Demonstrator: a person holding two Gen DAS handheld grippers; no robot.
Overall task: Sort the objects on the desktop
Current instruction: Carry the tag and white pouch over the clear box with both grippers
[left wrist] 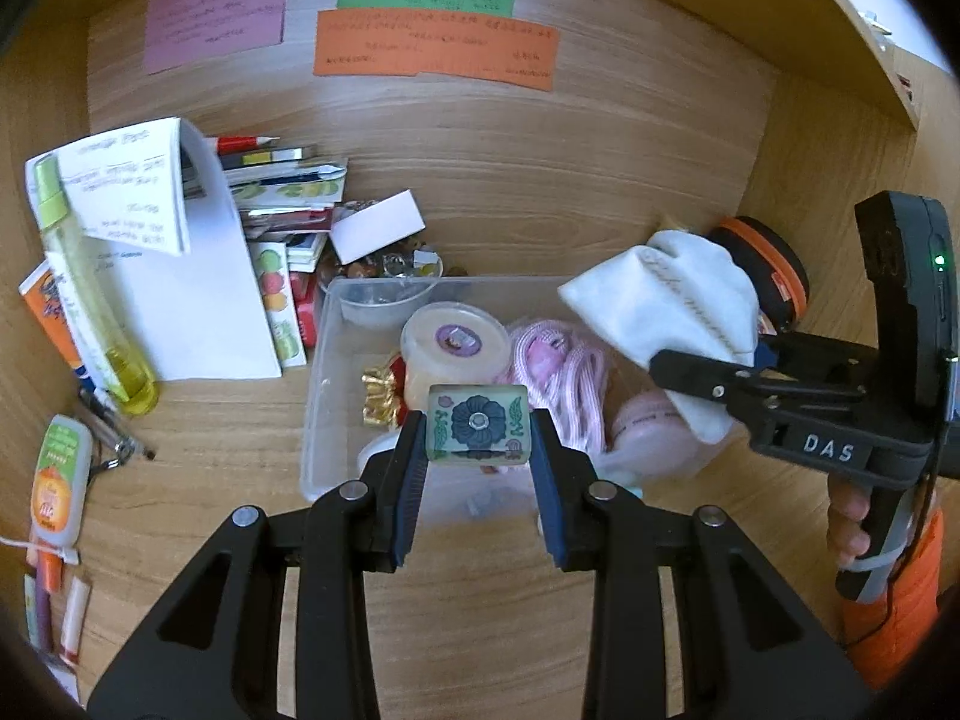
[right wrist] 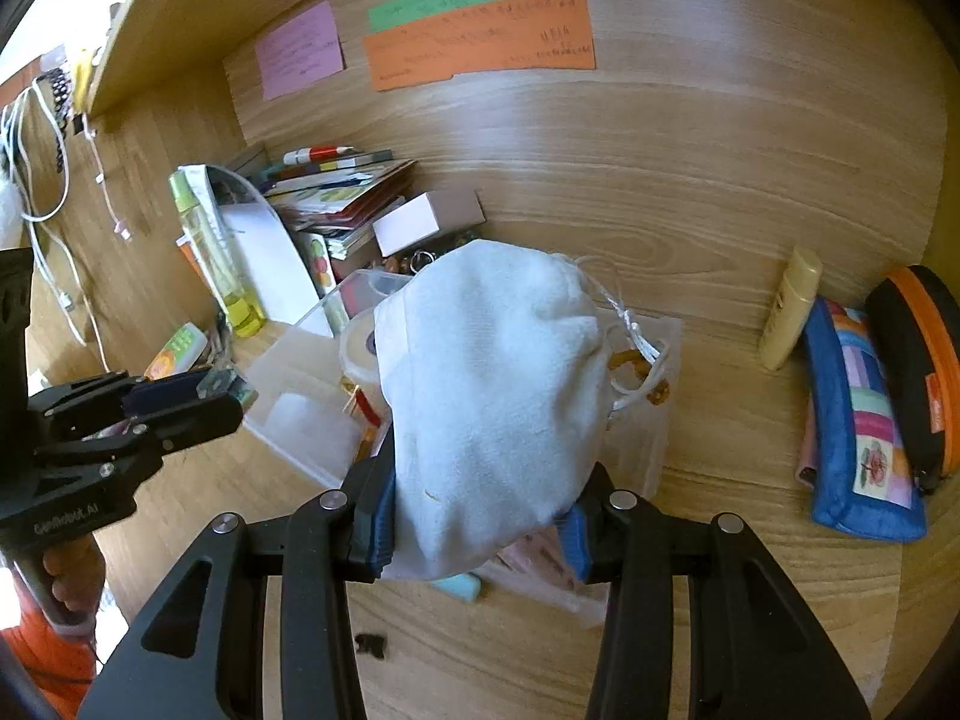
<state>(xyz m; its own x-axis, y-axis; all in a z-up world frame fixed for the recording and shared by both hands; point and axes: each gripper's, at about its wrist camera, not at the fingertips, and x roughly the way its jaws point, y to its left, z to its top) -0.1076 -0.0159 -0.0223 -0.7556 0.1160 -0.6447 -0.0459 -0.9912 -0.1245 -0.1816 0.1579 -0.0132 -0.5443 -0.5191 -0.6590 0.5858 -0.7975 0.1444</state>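
Gripping a small glassy tile (left wrist: pixel 478 425) with a dark flower on it, the left gripper (left wrist: pixel 478 438) sits at the centre of its own view, pads pinching the tile's short sides so the printed face stays readable, right above the clear plastic bin (left wrist: pixel 324 360). Over at the right edge of that view, the right gripper (right wrist: pixel 480 516) clamps a white cloth pouch (right wrist: pixel 492 384) low down, probably so its bulk stands clear of the jaws. Both items hang over the bin, not in it, which suggests they are being pulled out for sorting. Papers and a yellow-green bottle (left wrist: pixel 90 294) crowd the left side.
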